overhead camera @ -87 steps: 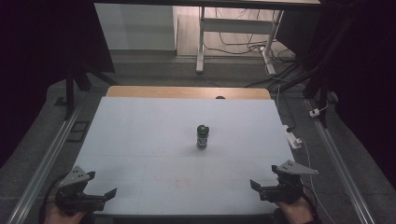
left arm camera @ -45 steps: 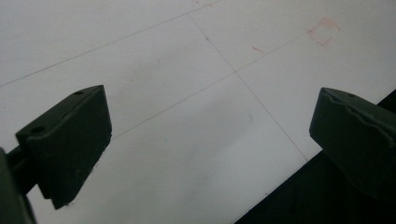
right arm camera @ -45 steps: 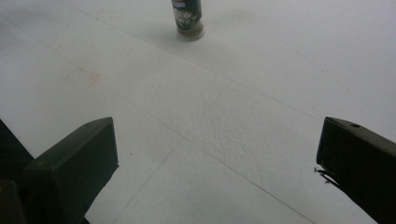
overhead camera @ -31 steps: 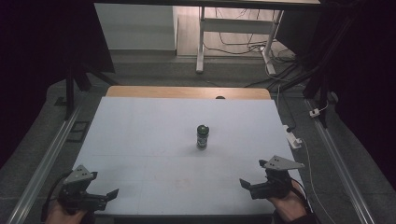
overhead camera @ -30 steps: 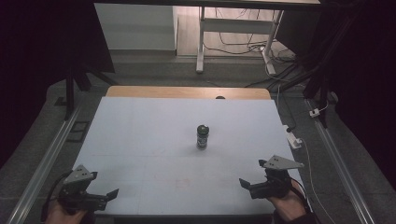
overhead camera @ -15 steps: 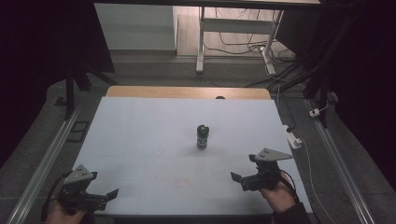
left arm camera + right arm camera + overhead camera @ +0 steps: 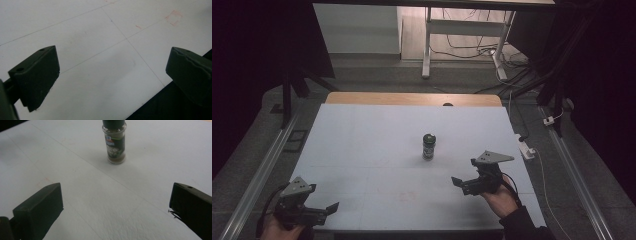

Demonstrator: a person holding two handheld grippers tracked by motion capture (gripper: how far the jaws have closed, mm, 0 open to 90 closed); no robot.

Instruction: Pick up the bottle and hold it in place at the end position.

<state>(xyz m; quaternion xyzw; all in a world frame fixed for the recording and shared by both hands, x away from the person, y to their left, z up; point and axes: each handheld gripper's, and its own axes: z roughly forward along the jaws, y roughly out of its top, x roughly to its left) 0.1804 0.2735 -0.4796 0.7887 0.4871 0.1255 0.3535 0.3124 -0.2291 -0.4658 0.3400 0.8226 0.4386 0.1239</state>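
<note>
jar [image 7: 114, 141] was judged light, rigid and fragile: small glass spice jar, smooth-walled, so likely slippery under hard pads. best hold was judged to be across the straight labelled body, below the dark cap [image 7: 429, 137], jaws square to the sides; tall and narrow, so a low or off-centre nudge could tip it. appearance: clear glass, dark contents, dark label with a small blue and red mark, black cap, standing upright on the white table [image 7: 362, 150]. right gripper [image 7: 116, 205] was seen wide open, nothing held; jar stood straight ahead of it, near, roughly centred between the jaws but apart from them. left gripper [image 7: 112, 75] was also wide open and empty, over bare table at the near edge; jar was well apart from it, ahead and off towards the right gripper's side.
</note>
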